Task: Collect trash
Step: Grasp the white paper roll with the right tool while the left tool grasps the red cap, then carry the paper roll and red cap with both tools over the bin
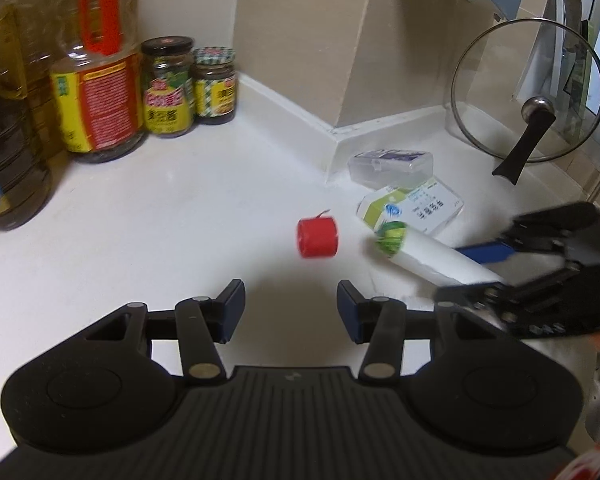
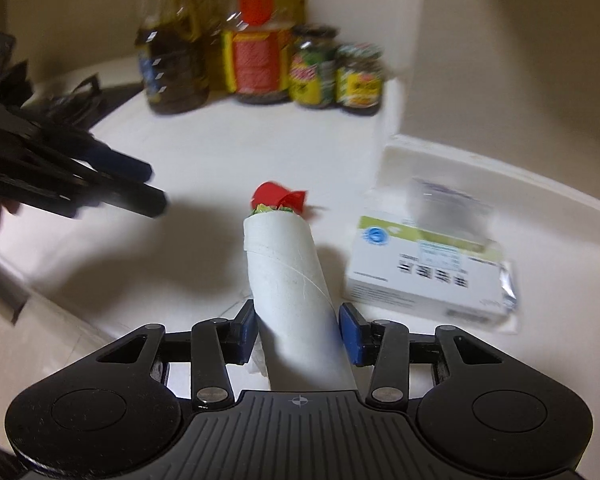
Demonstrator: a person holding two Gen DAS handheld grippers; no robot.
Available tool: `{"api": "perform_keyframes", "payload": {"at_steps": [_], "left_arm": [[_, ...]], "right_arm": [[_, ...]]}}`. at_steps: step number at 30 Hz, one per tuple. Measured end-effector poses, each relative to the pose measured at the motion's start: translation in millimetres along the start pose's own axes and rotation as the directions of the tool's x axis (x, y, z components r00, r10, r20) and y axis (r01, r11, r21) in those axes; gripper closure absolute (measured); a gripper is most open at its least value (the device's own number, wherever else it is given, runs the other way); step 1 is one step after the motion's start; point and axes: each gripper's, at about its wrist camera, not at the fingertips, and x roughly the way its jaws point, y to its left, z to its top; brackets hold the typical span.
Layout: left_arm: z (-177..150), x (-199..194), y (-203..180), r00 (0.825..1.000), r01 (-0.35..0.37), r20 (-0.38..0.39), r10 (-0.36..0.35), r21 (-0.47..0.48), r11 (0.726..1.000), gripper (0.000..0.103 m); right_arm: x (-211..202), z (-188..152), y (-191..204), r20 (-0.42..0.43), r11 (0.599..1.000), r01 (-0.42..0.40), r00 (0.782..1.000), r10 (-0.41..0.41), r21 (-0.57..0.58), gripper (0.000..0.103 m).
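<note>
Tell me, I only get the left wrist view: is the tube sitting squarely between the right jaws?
Observer: Yes. The right wrist view shows the tube centred in the right gripper, pressed on both sides.
Operator: Anything odd about the box?
Observer: A foil pack sticks out of the right end of the box.
Operator: Anything under the tube?
Observer: A white scrap, maybe tissue, shows beneath it by the left jaw.

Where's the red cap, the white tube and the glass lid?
red cap (image 1: pixel 317 237): left wrist view, on its round side.
white tube (image 2: pixel 290 280): right wrist view, mid-body.
glass lid (image 1: pixel 496 80): left wrist view, on the clear glass.
</note>
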Motion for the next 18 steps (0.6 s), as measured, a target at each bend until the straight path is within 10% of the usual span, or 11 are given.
{"api": "perform_keyframes", "payload": {"at_steps": [11, 18], "left_arm": [[19, 64, -27, 0.998, -0.042, 0.044, 0.044, -0.037, 0.998, 0.06], [19, 76, -35, 0.996, -0.078, 0.044, 0.078, -0.004, 0.997, 0.08]], "right_arm": [[-44, -29, -22, 0.04, 0.959, 0.143, 0.987, -0.157, 0.246, 0.059], [-50, -43, -35, 0.034, 0.933, 0.168, 0.982, -0.188, 0.317, 0.059]]}}
